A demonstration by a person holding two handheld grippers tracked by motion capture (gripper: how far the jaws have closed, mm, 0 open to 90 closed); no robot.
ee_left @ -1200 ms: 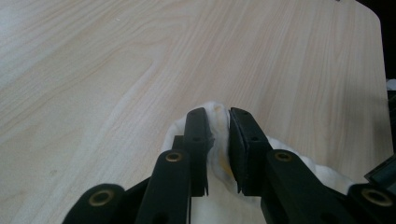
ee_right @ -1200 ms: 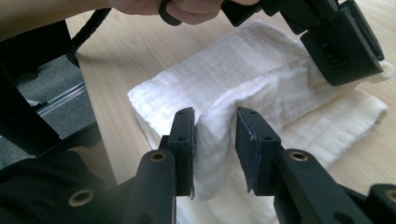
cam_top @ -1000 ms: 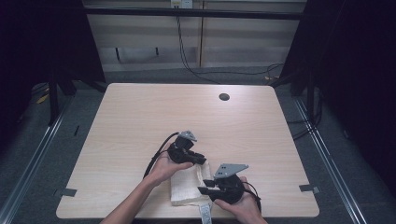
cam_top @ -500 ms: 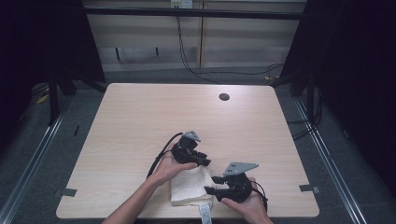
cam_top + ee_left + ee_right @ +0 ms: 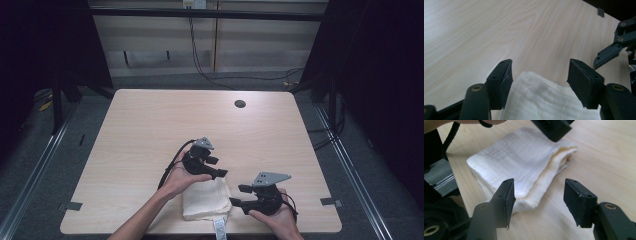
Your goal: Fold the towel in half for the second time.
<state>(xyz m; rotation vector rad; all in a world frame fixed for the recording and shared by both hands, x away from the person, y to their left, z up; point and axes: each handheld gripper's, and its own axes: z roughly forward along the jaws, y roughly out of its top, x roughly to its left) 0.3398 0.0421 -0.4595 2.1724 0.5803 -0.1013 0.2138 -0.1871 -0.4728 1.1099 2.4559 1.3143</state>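
Both grippers have just been opening their jaws, and each pair is now standing wide with nothing gripped. One folded white cloth [image 5: 207, 199] is lying on the table [image 5: 150, 130] at its near edge. The left gripper [image 5: 220, 172] is hovering at the cloth's far corner, with the cloth edge lying loose between its pads [image 5: 584, 85]. The right gripper [image 5: 235, 201] is sitting just beside the cloth's right edge, apart from it, having drawn away since a second ago. Judged from this, the cloth is being released with the fold complete. Count: one cloth, two grippers, one table.
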